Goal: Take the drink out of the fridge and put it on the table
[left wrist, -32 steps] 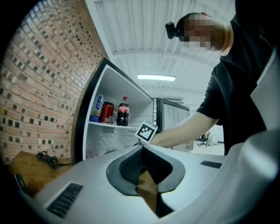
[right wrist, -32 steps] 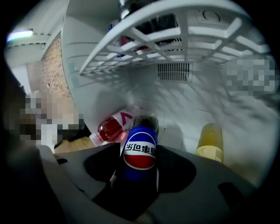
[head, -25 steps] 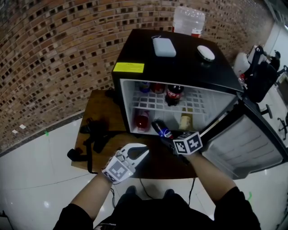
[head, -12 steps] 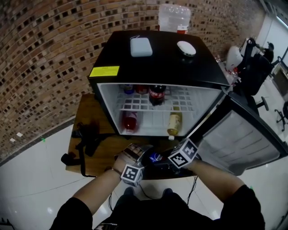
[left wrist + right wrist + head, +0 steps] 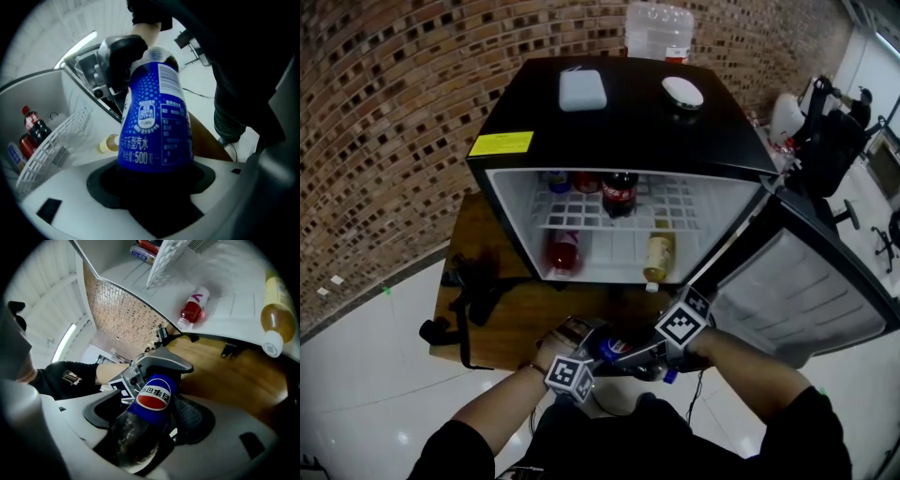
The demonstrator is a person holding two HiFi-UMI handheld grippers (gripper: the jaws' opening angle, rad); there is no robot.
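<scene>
A Pepsi bottle (image 5: 615, 349) with a blue label lies sideways between both grippers, low in the head view over the wooden table's (image 5: 511, 319) front edge. My left gripper (image 5: 592, 343) holds its wider end; in the left gripper view the bottle (image 5: 154, 126) sits deep between the closing jaws of that gripper (image 5: 154, 185), pads against it. My right gripper (image 5: 639, 354) is at the other end. Its own view shows the bottle (image 5: 151, 401) still inside the right gripper (image 5: 140, 430), whose jaws are opening, with a gap at one pad.
The black mini fridge (image 5: 619, 122) stands open, its door (image 5: 806, 300) swung out to the right. Inside lie a red bottle (image 5: 563, 251) and a yellow bottle (image 5: 657, 255); a cola bottle (image 5: 619, 192) stands on the wire shelf. Black straps (image 5: 469, 286) lie on the table's left.
The bottle came out from the fridge mouth toward me. My left gripper moved right and took its free end. The right gripper's jaws have widened.
</scene>
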